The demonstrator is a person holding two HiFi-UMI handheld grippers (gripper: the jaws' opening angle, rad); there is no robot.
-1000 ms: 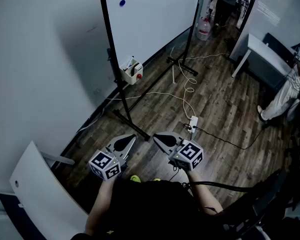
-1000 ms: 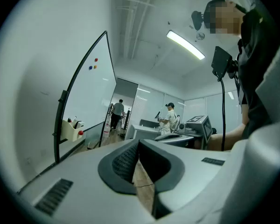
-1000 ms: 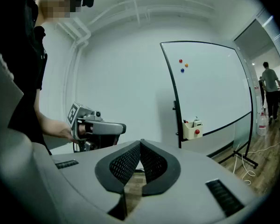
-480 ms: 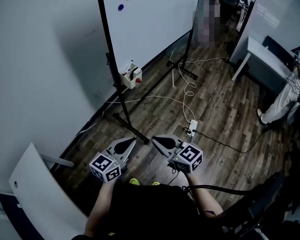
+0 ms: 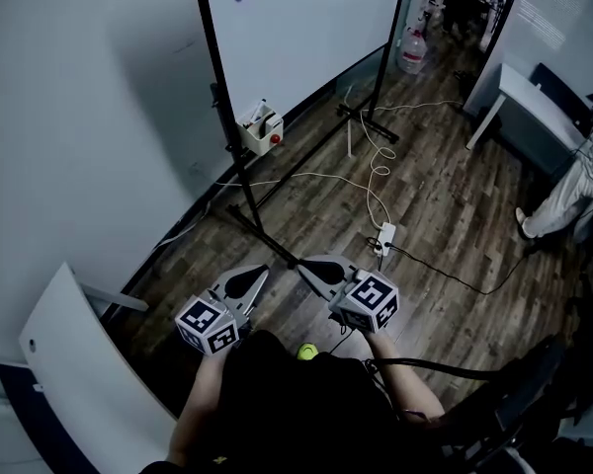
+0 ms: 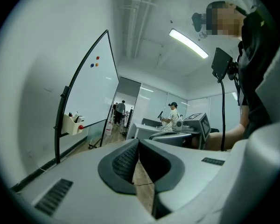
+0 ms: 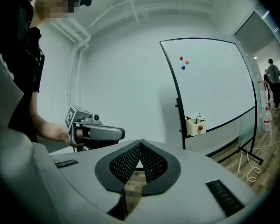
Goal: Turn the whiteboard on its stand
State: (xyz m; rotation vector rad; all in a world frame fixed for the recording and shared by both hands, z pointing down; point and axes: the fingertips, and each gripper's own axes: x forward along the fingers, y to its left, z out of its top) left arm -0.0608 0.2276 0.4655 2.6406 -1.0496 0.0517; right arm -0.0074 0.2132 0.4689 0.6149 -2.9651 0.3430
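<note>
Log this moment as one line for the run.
phase: approach | left gripper: shut, empty | right gripper: shut, empty | whiteboard: upright, untouched, ahead of both grippers

The place reads as an office workroom. A large white whiteboard (image 5: 306,28) on a black tubular stand stands far left beside a plain pale wall (image 5: 89,117). White cables (image 5: 376,161) and a white power strip (image 5: 384,237) lie on the dark wood-plank floor (image 5: 445,205). A white desk (image 5: 519,92) stands far right, with glass partitions (image 6: 149,107) and a long ceiling strip light (image 6: 188,43) beyond.
</note>
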